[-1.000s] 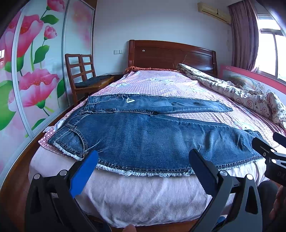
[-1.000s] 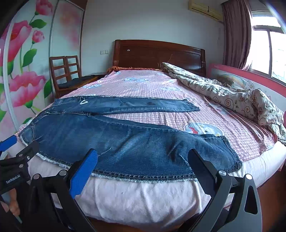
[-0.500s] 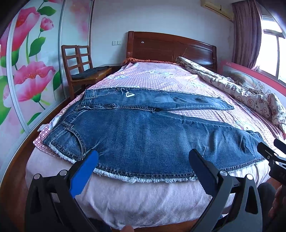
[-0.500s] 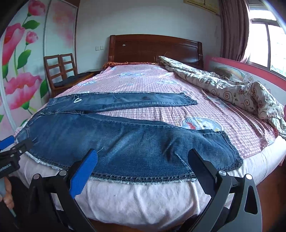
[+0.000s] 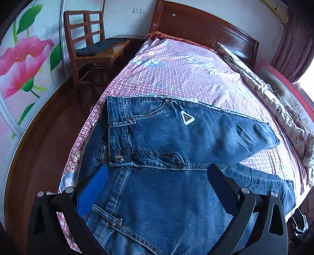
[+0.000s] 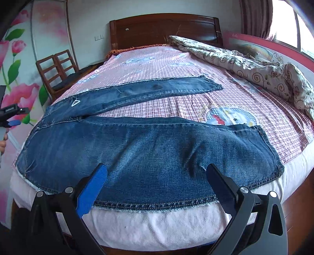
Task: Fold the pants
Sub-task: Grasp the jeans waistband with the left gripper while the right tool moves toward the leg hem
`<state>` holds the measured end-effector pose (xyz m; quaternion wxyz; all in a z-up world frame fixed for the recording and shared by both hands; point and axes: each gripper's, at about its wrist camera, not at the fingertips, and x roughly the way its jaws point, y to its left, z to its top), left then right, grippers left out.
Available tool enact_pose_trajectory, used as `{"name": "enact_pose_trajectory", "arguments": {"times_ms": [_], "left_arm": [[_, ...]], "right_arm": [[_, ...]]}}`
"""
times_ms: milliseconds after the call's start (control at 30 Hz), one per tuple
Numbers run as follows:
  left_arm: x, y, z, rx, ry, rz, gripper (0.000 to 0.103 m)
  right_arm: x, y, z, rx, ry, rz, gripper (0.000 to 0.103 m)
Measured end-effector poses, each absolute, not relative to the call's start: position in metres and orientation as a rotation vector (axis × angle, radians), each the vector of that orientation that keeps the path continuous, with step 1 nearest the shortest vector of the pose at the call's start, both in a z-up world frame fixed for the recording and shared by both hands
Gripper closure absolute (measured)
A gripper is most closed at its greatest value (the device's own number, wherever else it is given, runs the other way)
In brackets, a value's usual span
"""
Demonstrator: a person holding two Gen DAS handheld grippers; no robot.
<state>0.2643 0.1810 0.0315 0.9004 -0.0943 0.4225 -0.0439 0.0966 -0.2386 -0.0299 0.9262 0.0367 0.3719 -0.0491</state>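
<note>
— What's the room like from where I'm steering?

— I see a bed (image 6: 157, 64) with a pink checked sheet and a dark wooden headboard (image 6: 164, 29) against a white wall (image 6: 88, 17). A crumpled patterned quilt (image 6: 255, 72) lies along the far side of the bed.

— And to the left?

— Wooden chairs (image 5: 86, 37) with a dark cushion stand near the head of the bed. Behind them I get a panel (image 5: 21, 58) painted with big pink flowers and green leaves. The floor (image 5: 41, 129) is dark reddish wood.

— Light?

— Daylight comes through a window (image 6: 302, 29) on the right, with a plum curtain (image 6: 255, 17) beside it. A switch plate (image 5: 139, 10) sits on the wall by the headboard.
</note>
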Motion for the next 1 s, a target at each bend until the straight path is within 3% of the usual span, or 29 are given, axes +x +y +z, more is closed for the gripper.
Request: {"name": "enact_pose_trajectory", "arguments": {"times_ms": [433,867,1000], "left_arm": [[0.429,0.291,-0.029,-0.605,1.038,-0.229,0.002],[0.489,0.295,-0.065,-0.585,1.067,-0.277,0.003],[0.494,0.288,-0.069,-0.551,1.075,-0.304,0.009]], "right_arm": [[0.152,-0.201,-0.026,-0.002,0.809,-0.022,0.003],[0.172,-0.185,-0.046,-0.01,0.891,0.006,0.003],[0.17,-0.186,-0.05,-0.01,0.907,0.0,0.003]]}}
